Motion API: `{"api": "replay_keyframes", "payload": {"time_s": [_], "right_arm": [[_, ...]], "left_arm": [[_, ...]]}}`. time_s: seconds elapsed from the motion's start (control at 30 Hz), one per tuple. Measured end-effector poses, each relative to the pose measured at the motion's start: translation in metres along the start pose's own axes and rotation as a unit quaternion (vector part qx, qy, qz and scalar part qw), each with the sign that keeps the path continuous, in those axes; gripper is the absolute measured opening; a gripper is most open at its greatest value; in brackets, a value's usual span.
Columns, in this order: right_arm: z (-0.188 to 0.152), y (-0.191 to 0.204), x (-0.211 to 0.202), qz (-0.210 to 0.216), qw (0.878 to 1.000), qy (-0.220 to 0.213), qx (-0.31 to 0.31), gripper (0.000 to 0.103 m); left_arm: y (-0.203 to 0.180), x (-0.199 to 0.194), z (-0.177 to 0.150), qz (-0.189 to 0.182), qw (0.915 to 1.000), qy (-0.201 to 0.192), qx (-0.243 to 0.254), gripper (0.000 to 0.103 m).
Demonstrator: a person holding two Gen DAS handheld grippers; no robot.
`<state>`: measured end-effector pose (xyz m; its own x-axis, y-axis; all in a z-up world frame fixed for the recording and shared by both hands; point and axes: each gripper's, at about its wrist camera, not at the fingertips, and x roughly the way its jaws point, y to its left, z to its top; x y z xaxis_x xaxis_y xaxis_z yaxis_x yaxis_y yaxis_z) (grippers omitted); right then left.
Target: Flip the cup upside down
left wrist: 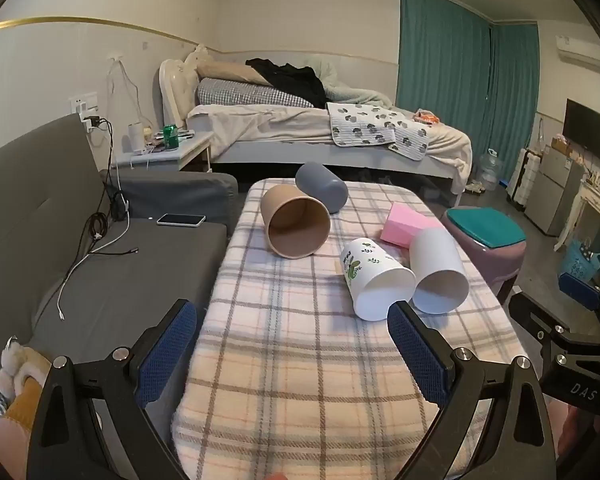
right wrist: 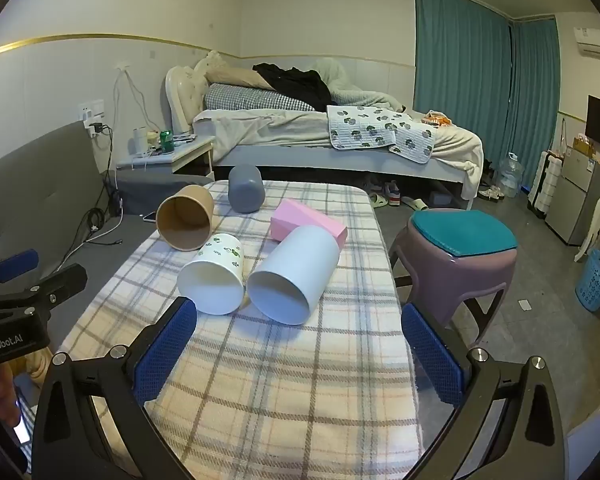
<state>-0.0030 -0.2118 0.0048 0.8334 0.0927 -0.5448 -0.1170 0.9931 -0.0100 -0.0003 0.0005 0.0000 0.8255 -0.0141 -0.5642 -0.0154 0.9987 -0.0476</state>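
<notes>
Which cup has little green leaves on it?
The white cup with the leaf print, lying on its side between the brown cup and the plain white cup. The others are all plain.

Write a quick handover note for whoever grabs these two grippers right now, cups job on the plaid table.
Left gripper: open, empty, short of the cups.
Right gripper: open, empty, just short of the plain white cup.
All five cups lie on their sides on the plaid table: brown paper cup, grey cup, leaf-print cup, plain white cup, pink cup behind it.
Done: nothing flipped.
Left: stand a cup mouth-down.
</notes>
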Motion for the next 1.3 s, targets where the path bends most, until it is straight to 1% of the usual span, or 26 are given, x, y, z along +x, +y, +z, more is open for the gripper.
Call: {"api": "replay_keyframes", "payload": {"time_s": [0.37, 0.43, 0.53, 1.3], "right_arm": [[0.0009, -0.0003, -0.0001, 0.001, 1.000, 0.001, 0.001, 0.103], [-0.0004, -0.0021, -0.0004, 0.001, 1.000, 0.002, 0.001, 0.103], [-0.0049, 0.0005, 0.0032, 0.001, 1.000, 0.003, 0.001, 0.103], [-0.0046, -0.0001, 0.0047, 0.002, 1.000, 0.007, 0.002, 0.103]], "left_arm": [[0.0069, -0.0046, -0.0006, -0.001, 1.0000, 0.006, 0.008, 0.099], [0.0008, 0.0028, 0.0003, 0.006, 0.9999, 0.008, 0.003, 0.099], [0.0017, 0.0033, -0.0009, 0.005, 1.0000, 0.008, -0.002, 0.099], [0.0052, 0.0031, -0.0010, 0.006, 0.9999, 0.008, -0.002, 0.099]]}}
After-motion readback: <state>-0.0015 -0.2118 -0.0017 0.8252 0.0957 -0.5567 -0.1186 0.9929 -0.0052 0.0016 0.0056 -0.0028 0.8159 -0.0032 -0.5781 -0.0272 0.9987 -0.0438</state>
